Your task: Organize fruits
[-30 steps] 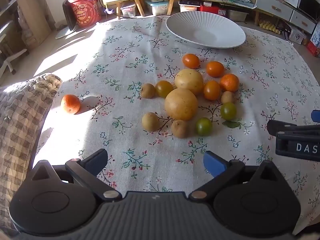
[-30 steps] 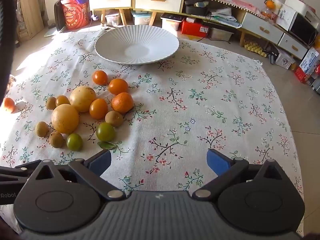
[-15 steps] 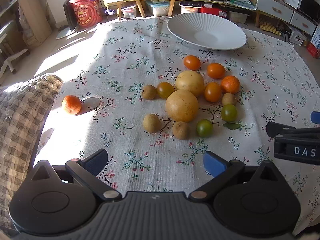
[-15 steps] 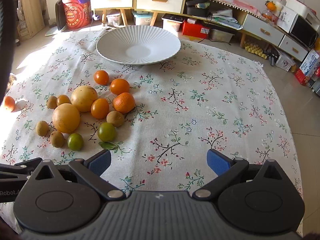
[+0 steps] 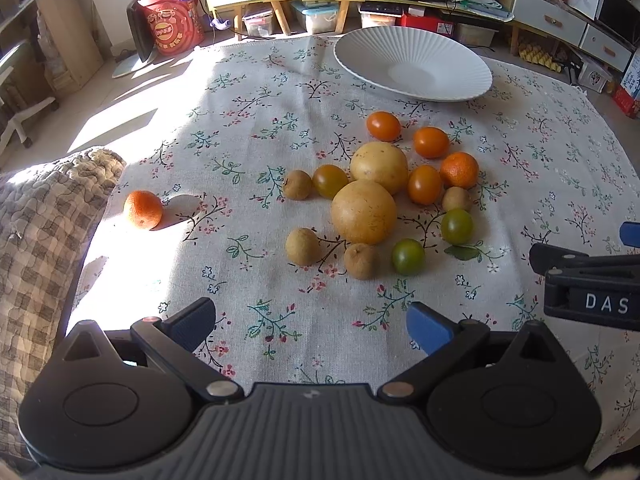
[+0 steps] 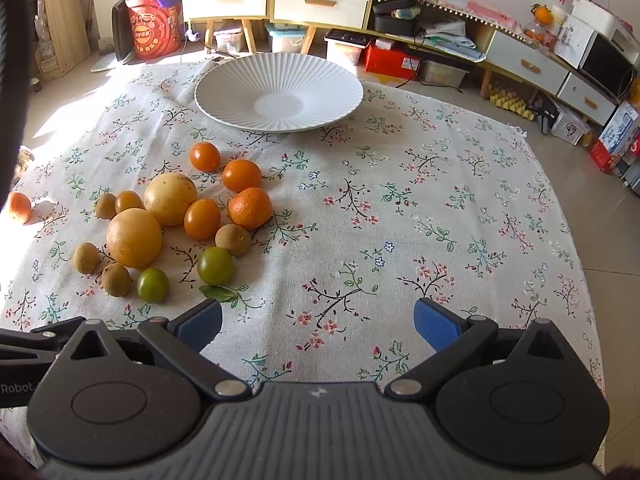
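The fruit lies in one loose cluster on the flowered cloth of the tabletop [image 6: 460, 208], on the near-left side as the right wrist camera sees it, with the white ribbed plate [image 6: 328, 80] standing bare and well apart at the far edge. Counted: two large yellow round fruits [image 5: 363, 212] touching each other at the middle; four small brown fruits [image 5: 302, 245] scattered round them; two green tomatoes [image 5: 408, 256] on the near side, with a single dark leaf [image 5: 462, 252] lying flat between and just beside them; three orange tomatoes [image 5: 424, 184] and one duller amber tomato [image 5: 329, 180]; and two rough-skinned tangerines — one tangerine in the cluster [image 5: 459, 169], the other a lone tangerine [image 5: 143, 209] far off to the left in bright sun, near a checked quilted cushion [image 5: 40, 232]. The left gripper [image 5: 310, 322] hovers over bare cloth short of the cluster, its blue-padded fingers spread wide with nothing between them; the right gripper [image 6: 318, 322] is likewise spread wide and empty over bare cloth to the right of the fruit. In the left wrist view only a black side piece of the right gripper shows, cut off at the frame edge with the letters "DAS" — the rest is out of sight.
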